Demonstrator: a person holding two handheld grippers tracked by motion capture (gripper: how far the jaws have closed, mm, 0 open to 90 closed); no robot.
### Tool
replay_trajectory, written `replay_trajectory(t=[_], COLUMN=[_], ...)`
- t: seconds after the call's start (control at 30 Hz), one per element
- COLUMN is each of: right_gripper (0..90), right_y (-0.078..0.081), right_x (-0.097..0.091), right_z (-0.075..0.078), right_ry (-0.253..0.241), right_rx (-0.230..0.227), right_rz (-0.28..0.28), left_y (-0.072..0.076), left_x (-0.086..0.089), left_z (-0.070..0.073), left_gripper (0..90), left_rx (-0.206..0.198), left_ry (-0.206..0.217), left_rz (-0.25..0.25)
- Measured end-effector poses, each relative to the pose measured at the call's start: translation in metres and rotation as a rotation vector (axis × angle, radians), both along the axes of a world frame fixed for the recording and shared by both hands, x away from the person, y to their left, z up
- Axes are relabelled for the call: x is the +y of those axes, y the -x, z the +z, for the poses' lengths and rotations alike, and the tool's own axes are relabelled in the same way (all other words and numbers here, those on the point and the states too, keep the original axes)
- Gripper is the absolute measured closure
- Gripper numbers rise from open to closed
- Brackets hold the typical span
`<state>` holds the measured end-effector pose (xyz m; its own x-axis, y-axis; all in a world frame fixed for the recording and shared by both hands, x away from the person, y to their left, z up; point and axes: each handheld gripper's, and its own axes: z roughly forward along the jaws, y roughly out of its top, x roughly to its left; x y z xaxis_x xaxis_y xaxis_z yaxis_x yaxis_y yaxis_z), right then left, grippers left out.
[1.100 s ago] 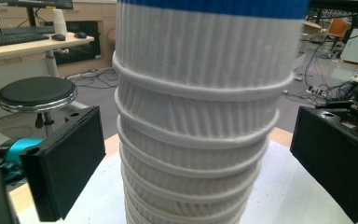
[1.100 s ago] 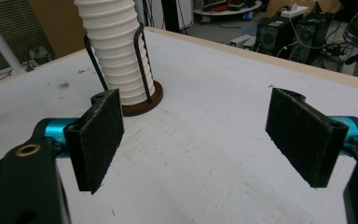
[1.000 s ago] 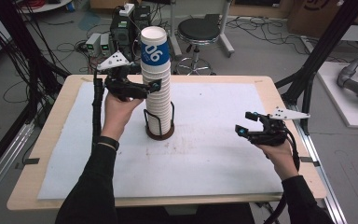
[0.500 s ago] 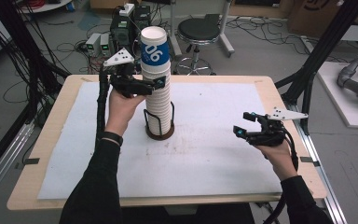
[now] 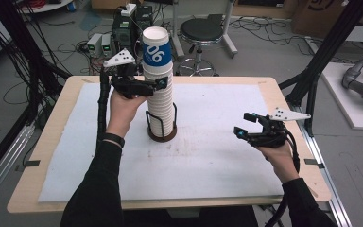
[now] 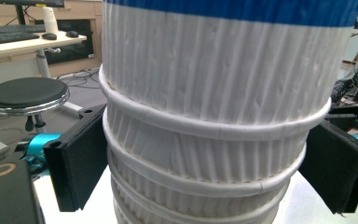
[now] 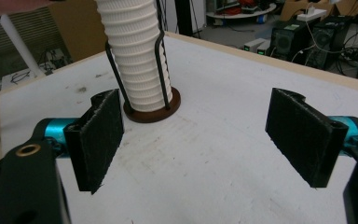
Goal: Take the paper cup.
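- Left gripper (image 5: 157, 85), upper left of the high view, jaws just closing around the cup stack (image 5: 159, 90) in its holder (image 5: 161, 135); pads not quite pressing.
- Squeeze below one rim (gently), then lift straight.
- Right gripper (image 5: 251, 128) waits spread, empty.

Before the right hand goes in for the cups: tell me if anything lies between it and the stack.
Nothing visible does. Bare white mat separates the right gripper from the cup stack in its wire holder. The left gripper already has its jaws around the stack higher up.
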<state>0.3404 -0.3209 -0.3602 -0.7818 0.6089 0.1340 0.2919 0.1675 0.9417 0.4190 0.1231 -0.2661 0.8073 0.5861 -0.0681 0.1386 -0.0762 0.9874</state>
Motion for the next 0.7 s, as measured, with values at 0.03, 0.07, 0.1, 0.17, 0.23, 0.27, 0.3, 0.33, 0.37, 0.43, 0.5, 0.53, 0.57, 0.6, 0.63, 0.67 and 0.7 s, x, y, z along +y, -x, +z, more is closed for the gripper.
replay_trajectory(t=[0.03, 0.07, 0.1, 0.17, 0.23, 0.27, 0.3, 0.33, 0.37, 0.43, 0.5, 0.53, 0.57, 0.6, 0.63, 0.67, 0.7], right_gripper=[19.9, 19.9, 19.9, 19.8, 19.9, 19.9, 19.8, 19.8, 19.8, 19.8, 19.9, 19.9, 19.9, 19.9, 19.9, 19.9, 19.9], right_y=[0.000, 0.000, 0.000, 0.000, -0.003, -0.003, -0.005, -0.007, -0.009, -0.016, -0.019, -0.021, -0.027, -0.030, -0.033, -0.033, -0.035], right_x=[0.001, 0.001, 0.001, 0.004, 0.009, 0.009, 0.012, 0.016, 0.019, 0.029, 0.032, 0.036, 0.044, 0.048, 0.051, 0.051, 0.056], right_z=[0.002, 0.004, 0.004, 0.011, 0.021, 0.021, 0.026, 0.031, 0.037, 0.057, 0.064, 0.070, 0.081, 0.086, 0.091, 0.091, 0.096], right_ry=[-0.006, -0.012, -0.012, -0.033, -0.052, -0.052, -0.047, -0.041, -0.036, -0.025, -0.017, -0.008, 0.013, 0.013, 0.019, 0.019, 0.020], right_rx=[0.001, -0.006, -0.006, -0.021, -0.027, -0.027, -0.031, -0.038, -0.046, -0.069, -0.088, -0.113, -0.138, -0.136, -0.137, -0.137, -0.147], right_rz=[0.003, 0.004, 0.004, -0.001, 0.018, 0.018, 0.024, 0.035, 0.041, 0.060, 0.062, 0.060, 0.072, 0.079, 0.091, 0.091, 0.100], left_y=[0.000, 0.000, 0.000, 0.000, 0.000, 0.000, 0.000, 0.000, -0.001, -0.001, -0.001, -0.001, -0.001, -0.001, -0.002, -0.002, -0.002], left_x=[0.000, 0.000, 0.000, 0.000, 0.000, 0.000, 0.000, 0.000, 0.000, 0.000, 0.000, 0.000, 0.000, 0.001, 0.001, 0.001, 0.001], left_z=[0.000, 0.000, 0.000, 0.000, 0.000, 0.000, 0.000, 0.000, 0.000, 0.000, -0.001, 0.000, 0.000, 0.000, 0.000, 0.000, 0.000], left_gripper=[10.6, 10.6, 10.6, 10.6, 10.7, 10.7, 10.7, 10.7, 10.7, 10.7, 10.7, 10.7, 10.7, 10.7, 10.7, 10.7, 10.7], left_rx=[0.001, 0.000, 0.000, 0.001, 0.000, 0.000, 0.001, 0.000, -0.001, 0.000, 0.000, 0.001, 0.004, 0.004, 0.004, 0.004, 0.004], left_ry=[0.002, 0.004, 0.004, 0.005, 0.004, 0.002, 0.003, 0.003, 0.005, 0.005, 0.008, 0.005, 0.008, 0.007, 0.007, 0.007, 0.009], left_rz=[0.001, 0.000, 0.000, -0.001, -0.003, -0.003, -0.003, -0.004, -0.003, -0.003, -0.001, -0.003, -0.001, -0.001, -0.002, -0.002, -0.003])
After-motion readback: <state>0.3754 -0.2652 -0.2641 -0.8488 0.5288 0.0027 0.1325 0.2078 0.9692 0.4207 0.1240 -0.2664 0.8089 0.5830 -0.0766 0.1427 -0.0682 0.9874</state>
